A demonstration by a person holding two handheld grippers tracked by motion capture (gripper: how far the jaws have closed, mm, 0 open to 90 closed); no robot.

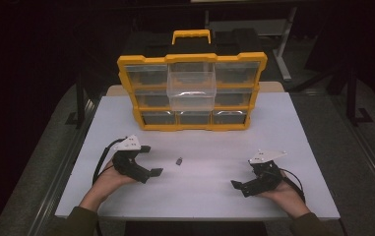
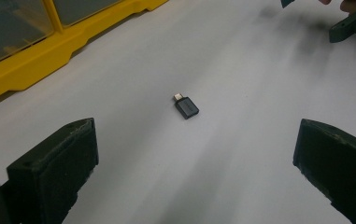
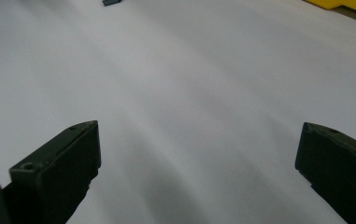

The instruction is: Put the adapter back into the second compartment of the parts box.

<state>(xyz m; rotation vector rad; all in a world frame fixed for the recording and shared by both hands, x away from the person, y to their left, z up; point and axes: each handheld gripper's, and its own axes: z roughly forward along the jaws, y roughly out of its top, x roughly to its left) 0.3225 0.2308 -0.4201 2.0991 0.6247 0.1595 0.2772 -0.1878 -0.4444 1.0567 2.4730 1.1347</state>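
Hand-held gripper (image 2: 194, 172), adapter (image 2: 187, 107), organizer (image 2: 31, 65) beyond

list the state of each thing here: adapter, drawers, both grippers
adapter: lying flat on the table, untouched, between the two grippers
middle drawer: pulled out of the organizer, looks empty
other drawers: pushed in
left gripper: open, holding nothing, aimed at the adapter
right gripper: open, holding nothing, low over the table

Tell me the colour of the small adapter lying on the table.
Dark grey adapter, silver plug tip; clearest in the left gripper view.
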